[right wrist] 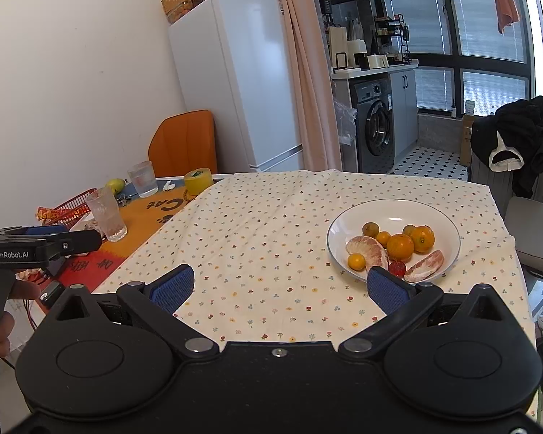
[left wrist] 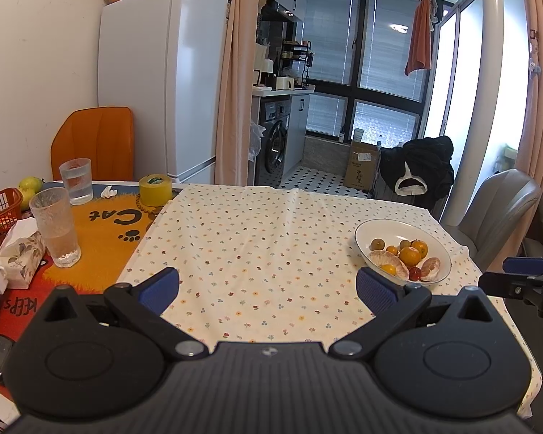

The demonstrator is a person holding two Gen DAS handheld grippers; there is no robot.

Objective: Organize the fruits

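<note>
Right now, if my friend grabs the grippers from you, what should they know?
Left hand-held gripper: open, empty, above the floral cloth.
Right hand-held gripper: open, empty, nearer the white bowl.
The bowl holds oranges, small citrus, pomelo pieces and a red fruit.
Nothing is picked up yet, so all the sorting is left.
</note>
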